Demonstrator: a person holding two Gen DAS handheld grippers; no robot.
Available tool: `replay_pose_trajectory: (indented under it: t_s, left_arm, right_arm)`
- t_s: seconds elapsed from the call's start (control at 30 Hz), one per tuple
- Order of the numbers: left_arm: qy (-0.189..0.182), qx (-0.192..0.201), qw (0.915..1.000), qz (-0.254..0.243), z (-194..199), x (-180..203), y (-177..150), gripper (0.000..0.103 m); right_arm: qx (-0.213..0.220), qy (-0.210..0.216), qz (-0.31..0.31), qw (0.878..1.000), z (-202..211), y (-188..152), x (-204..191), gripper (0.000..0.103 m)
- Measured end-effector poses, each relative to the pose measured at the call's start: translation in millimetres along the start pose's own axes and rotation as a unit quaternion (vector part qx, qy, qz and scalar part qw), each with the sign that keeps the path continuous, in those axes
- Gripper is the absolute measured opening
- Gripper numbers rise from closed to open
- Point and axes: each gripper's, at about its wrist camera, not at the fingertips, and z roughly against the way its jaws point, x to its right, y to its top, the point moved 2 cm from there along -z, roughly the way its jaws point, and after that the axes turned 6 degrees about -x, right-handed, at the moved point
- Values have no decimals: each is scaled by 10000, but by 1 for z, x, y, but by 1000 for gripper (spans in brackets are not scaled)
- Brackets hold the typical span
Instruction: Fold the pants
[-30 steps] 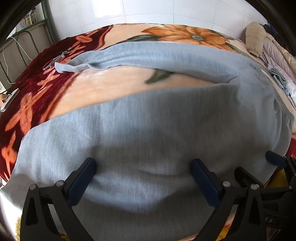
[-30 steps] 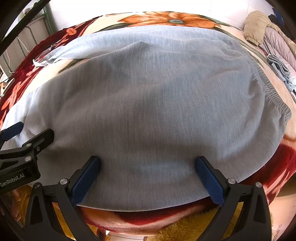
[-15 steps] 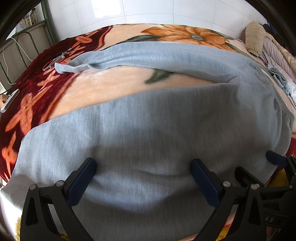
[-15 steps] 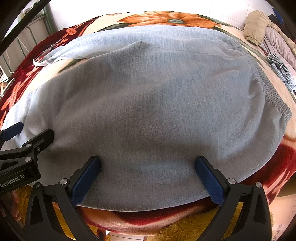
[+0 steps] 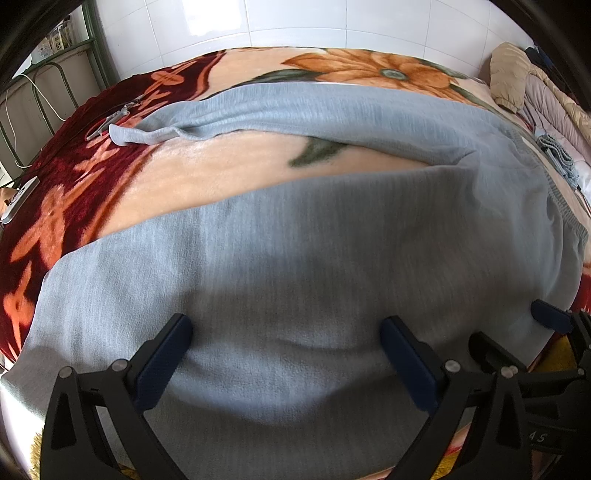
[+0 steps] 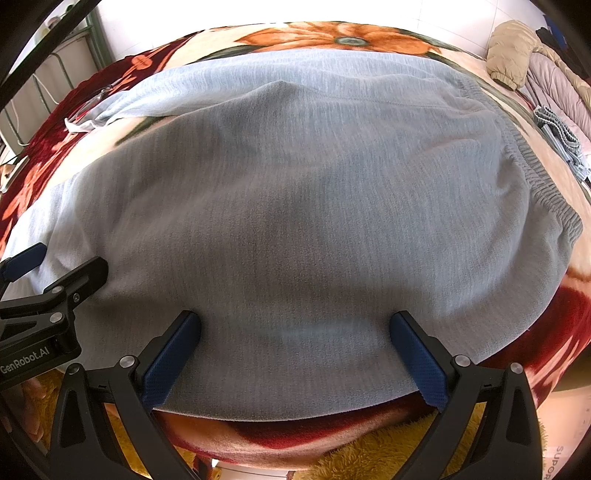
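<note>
White wall tiles [image 5: 295, 22] back a bed covered by a flowered blanket [image 5: 221, 177] in red, cream and orange, and on it gray pants [image 5: 295, 266] lie flat with their long axis running left to right, leg ends toward the left by the metal bed frame [image 5: 55, 74] and the ribbed waistband [image 6: 535, 177] toward the right near a pile of clothes [image 6: 535, 62]. Over the near leg the left gripper [image 5: 284, 354] hangs with its jaws wide apart and nothing between them, and further right the right gripper [image 6: 295, 343] sits near the pants' front edge, jaws just as wide and empty, each tool showing at the edge of the other's view
</note>
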Motion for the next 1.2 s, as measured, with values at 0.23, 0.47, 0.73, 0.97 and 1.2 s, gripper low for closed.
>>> replay_pose_trajectory:
  t_s: [0.23, 0.47, 0.73, 0.97, 1.2]
  left_arm:
    - [-3, -2, 10000, 1, -3, 2, -2, 103]
    - [-1, -3, 10000, 2, -4, 3, -3, 103]
    - [1, -3, 10000, 2, -4, 2, -3, 103]
    - [2, -3, 10000, 4, -4, 3, -3, 103]
    - [11, -5, 10000, -5, -4, 3, -3, 103]
  right_arm:
    - [0, 1, 0, 10000, 0, 0, 0, 103]
    - [-3, 1, 0, 10000, 0, 0, 0, 103]
    - [-10, 2, -1, 10000, -1, 1, 0, 103]
    - [-20, 3, -1, 10000, -1, 1, 0, 103]
    - [-38, 41, -24, 10000, -2, 1, 1, 103]
